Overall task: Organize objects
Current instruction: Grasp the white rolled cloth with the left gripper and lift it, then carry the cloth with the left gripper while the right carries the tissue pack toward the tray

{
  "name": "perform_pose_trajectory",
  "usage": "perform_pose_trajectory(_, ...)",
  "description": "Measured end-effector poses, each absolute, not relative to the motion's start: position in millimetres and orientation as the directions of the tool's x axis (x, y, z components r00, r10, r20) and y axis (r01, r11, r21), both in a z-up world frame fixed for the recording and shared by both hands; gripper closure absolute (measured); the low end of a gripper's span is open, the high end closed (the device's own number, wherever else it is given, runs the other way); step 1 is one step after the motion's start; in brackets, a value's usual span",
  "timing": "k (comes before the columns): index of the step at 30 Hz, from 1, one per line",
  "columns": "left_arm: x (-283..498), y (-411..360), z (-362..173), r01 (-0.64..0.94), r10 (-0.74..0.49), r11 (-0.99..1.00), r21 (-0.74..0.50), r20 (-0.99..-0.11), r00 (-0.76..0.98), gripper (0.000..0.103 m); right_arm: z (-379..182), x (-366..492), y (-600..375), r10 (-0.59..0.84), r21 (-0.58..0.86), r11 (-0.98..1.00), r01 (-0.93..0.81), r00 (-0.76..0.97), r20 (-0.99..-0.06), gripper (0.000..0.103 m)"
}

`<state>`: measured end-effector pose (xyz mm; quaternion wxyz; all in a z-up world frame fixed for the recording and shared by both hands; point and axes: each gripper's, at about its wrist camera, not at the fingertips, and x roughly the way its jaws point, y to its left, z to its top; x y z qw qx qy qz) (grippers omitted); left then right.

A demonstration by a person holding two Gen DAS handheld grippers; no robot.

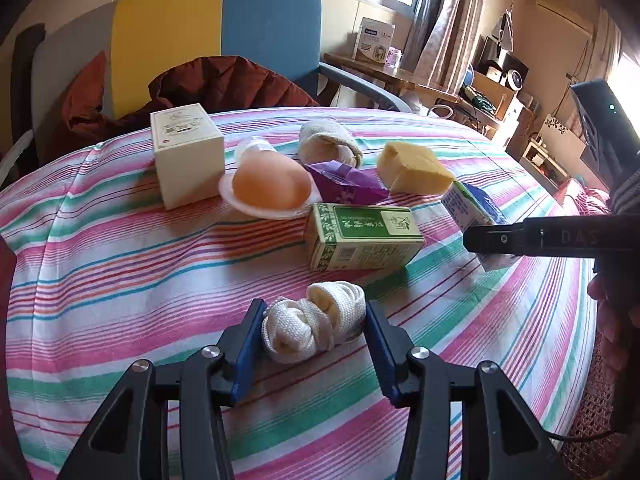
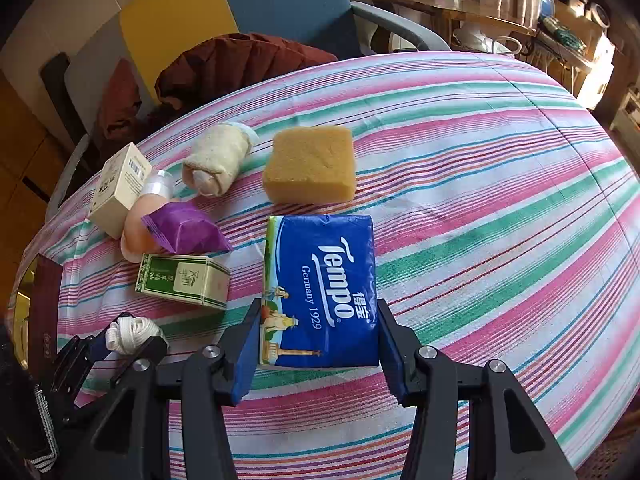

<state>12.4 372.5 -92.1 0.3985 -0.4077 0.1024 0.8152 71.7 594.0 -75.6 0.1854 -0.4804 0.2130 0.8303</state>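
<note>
two grippers are seen over a desk (image 2: 480,140) covered with a striped cloth. the left gripper (image 1: 314,332) has its jaws set on both sides of a white rope bundle (image 1: 316,322); the blue pads touch or almost touch it, but whether it is really clenched cannot be told. the bundle lies on the cloth at the near edge of the group of things. the right gripper (image 2: 318,344) is grasping a blue tissue pack (image 2: 320,292) with its jaws pressed on the two long sides of the pack, which is seen raised a little on one end in the left wrist view. just left of the pack a green box (image 2: 184,280) lies on its side. behind it a purple packet (image 2: 184,228) leans on an orange jelly cup (image 1: 270,188), and a cream box (image 1: 188,156) stands upright beside the cup. a yellow sponge (image 2: 310,164) and a rolled towel (image 2: 218,160) are placed farther back, near each other.
</note>
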Motion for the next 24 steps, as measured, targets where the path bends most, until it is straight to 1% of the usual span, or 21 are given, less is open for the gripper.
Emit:
perform_pose_trajectory(5,21.3,348.9,-92.6,-0.726,0.565,-0.671,-0.148,-0.737,-0.372,0.054,-64.4,71.5,580.8,0.147,0.139,-0.865,-0.481,-0.509,-0.848,0.051)
perform_pose_trajectory(10,29.3,332.5,-92.0,-0.721,0.561,-0.679,-0.137,-0.73,-0.39,0.054,-52.0,66.7,552.4,0.178,0.074,-0.912,-0.403,-0.554,-0.813,0.051)
perform_pose_trajectory(15,35.1,322.1,-91.3,-0.718,0.562,-0.683,-0.136,-0.726,-0.396,0.054,-47.4,62.6,523.8,0.173,0.032,-0.947,-0.319,-0.592,-0.787,0.051)
perform_pose_trajectory(20,36.6,303.7,-88.9,-0.695,0.573,-0.697,-0.175,-0.719,-0.393,0.055,-51.0,61.3,501.4,0.147,0.02,-0.964,-0.265,-0.595,-0.79,0.051)
perform_pose_trajectory(24,47.1,289.3,-88.1,-0.69,0.575,-0.703,-0.173,-0.709,-0.408,0.055,-57.1,57.8,483.2,0.149,-0.023,-0.976,-0.218,-0.585,-0.798,0.051)
